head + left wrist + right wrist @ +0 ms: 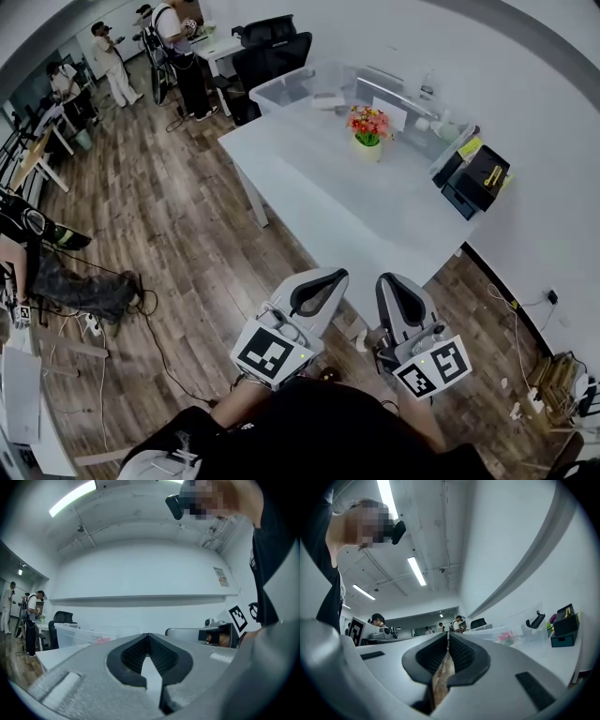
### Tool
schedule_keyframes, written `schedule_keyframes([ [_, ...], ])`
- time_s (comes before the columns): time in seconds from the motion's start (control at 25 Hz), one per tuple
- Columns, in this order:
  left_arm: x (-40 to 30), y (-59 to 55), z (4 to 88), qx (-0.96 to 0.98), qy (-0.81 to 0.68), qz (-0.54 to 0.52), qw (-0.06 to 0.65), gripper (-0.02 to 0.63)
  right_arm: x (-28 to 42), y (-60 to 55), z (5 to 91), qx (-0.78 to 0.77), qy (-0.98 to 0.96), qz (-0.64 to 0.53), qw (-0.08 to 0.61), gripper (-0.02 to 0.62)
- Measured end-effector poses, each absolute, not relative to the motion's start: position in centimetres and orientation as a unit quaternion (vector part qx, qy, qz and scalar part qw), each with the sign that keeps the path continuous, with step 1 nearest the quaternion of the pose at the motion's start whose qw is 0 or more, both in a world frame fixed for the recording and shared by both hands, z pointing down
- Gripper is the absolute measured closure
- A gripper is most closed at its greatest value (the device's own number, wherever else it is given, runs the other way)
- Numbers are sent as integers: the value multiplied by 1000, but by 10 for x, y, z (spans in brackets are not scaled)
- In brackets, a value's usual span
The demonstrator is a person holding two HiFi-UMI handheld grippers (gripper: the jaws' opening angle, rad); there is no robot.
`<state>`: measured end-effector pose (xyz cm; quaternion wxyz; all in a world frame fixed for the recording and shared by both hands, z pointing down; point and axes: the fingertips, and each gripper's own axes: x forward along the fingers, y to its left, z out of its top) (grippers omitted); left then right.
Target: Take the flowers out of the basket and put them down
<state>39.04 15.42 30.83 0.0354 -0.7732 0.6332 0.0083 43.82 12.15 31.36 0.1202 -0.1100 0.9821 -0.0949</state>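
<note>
While both grippers hang off the near corner of the white table (328, 202), the flowers (368, 121) are in their pale yellow basket (367, 148) toward the table's far side, well apart from either tool. The blooms are pink, orange and red, standing upright above the basket's rim. Just beyond them, along the table's far edge, lies a long clear plastic bin (300, 86).

The left gripper (325, 275) has its 2 jaws pressed together with nothing between them; its own view shows the ribbed black pads meeting in a single seam (148, 637). The right gripper (388, 279) is likewise closed and empty, its pads touching along their length (447, 638) (only the floor shows through the slot below them). Both point toward the table, side by side but not touching.

At the table's right end sits a black box with yellow parts (478, 176). 2 black office chairs (274, 49) stand past the table's far left corner. Wood-plank floor (178, 244) spreads to the left of the table, where several people (178, 52) stand in the distance.
</note>
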Motion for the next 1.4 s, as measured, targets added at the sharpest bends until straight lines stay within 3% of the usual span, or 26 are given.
schedule_keyframes([
  [1.4,285,103,296,-823,566,16,38,601,336,86,306,-188,971,-86,123,583],
])
